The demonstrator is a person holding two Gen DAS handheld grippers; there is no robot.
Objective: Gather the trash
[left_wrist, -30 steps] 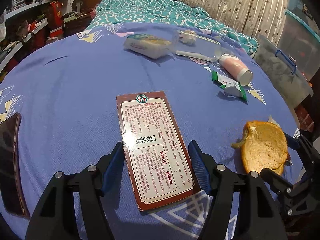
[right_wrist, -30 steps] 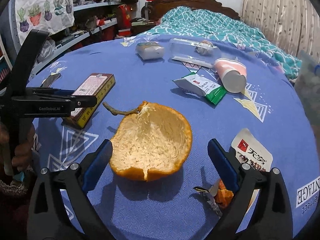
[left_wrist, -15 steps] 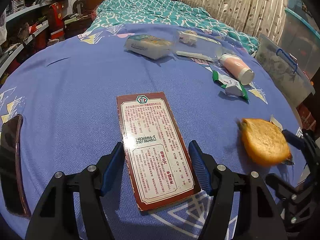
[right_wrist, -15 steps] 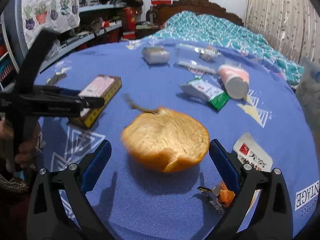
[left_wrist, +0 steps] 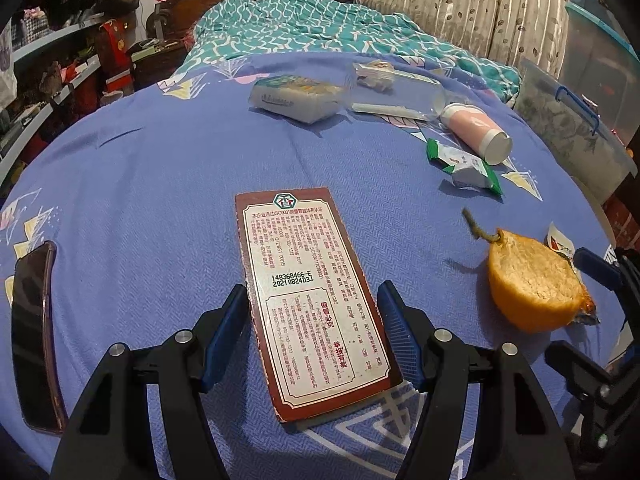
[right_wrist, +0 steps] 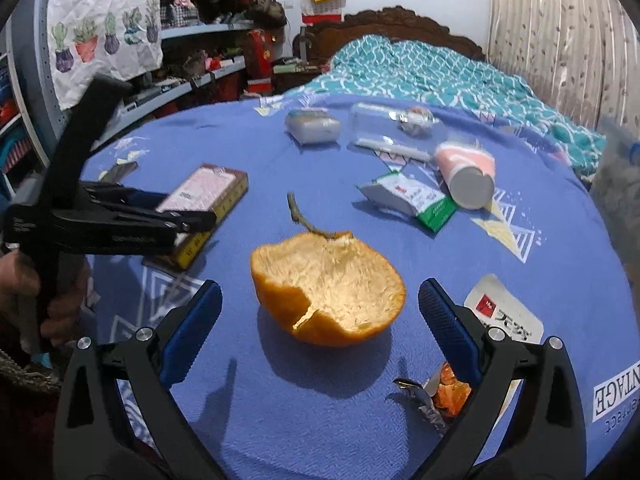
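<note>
A brown box with a white printed label lies lengthwise between the blue pads of my left gripper, which touch its two long edges near its close end. In the right wrist view the same box sits under the left gripper, which a hand holds. An orange peel half with a stem rests tilted on the blue cloth. My right gripper stands wide open around the peel, its pads clear of it on both sides. The peel also shows at the right of the left wrist view.
Further back lie a tissue pack, a clear plastic case, a pink cup on its side and a green-white wrapper. A phone lies left. A white packet and foil wrapper lie by the right finger.
The orange peel has rocked from lying cup-up to a tilted pose, and its stem now points away. The left gripper and the box have stayed put.
</note>
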